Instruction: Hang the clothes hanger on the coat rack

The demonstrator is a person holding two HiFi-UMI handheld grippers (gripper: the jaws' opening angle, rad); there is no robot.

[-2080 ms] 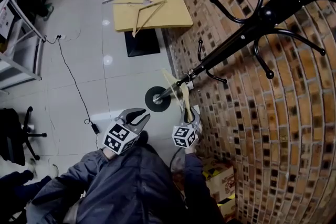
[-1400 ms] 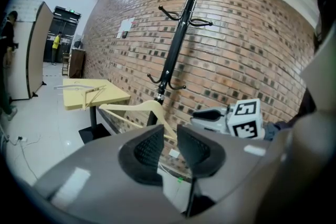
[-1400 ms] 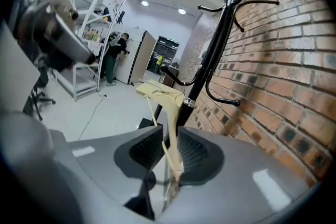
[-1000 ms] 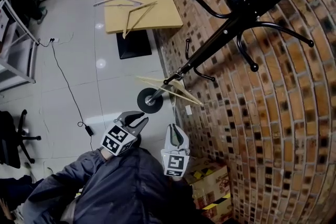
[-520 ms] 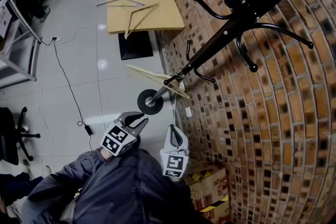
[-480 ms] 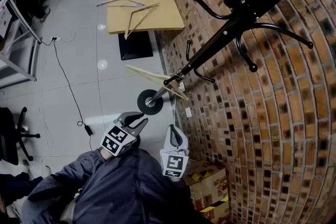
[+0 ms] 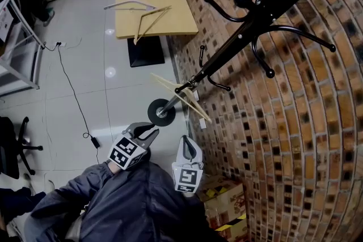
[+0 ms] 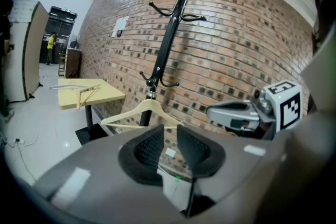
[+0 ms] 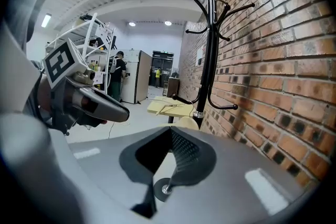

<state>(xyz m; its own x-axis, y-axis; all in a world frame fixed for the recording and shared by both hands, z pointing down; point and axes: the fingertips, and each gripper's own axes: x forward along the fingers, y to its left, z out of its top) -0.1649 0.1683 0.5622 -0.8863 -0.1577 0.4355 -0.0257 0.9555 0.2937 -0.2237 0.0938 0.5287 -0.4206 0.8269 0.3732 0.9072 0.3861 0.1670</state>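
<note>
My right gripper (image 9: pixel 170 150) is pressed together on nothing. My left gripper (image 8: pixel 169 140) stands spread, with nothing between its pads. Both sit close to my body, well apart from the work. The wooden clothes hanger (image 8: pixel 127 111) hangs tilted from a low hook of the black coat rack (image 8: pixel 167 44), free of either tool, so I judge this one hung. A white hanger (image 7: pixel 127 4) and another wooden hanger (image 7: pixel 148 21) lie on the yellow table (image 7: pixel 178 14) beyond, possibly left to do.
</note>
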